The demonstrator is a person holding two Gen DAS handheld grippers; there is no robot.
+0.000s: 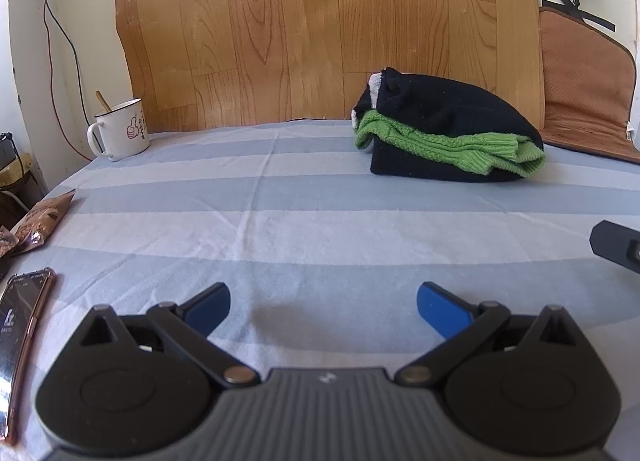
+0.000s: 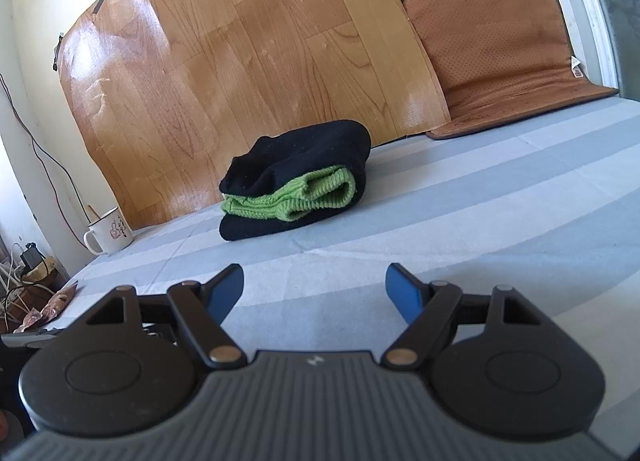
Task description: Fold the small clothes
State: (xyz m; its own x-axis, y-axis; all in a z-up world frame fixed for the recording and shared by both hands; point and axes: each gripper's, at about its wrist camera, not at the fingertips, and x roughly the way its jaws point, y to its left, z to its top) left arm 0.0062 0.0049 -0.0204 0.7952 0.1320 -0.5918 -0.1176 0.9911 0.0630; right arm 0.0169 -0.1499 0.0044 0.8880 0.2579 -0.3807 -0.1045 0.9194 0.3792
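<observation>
1. We held the left tool (image 1: 323, 311) and right tool (image 2: 314, 293) released, nothing between their blue fingers.
2. The folded black-and-green sweater (image 1: 448, 129) lay well ahead of us on the striped bed sheet (image 1: 280, 221), near the wood-grain panel (image 1: 300, 21).

A: Your views are bright with daylight; glare streaks the wood-grain panel (image 2: 240, 73) far ahead of your right claw (image 2: 315, 293).

B: And shadows?

A: A soft one sits on the striped sheet (image 1: 280, 201) between your left claw (image 1: 323, 311) fingers. Fisheye bends the edges; corners go dark.
</observation>
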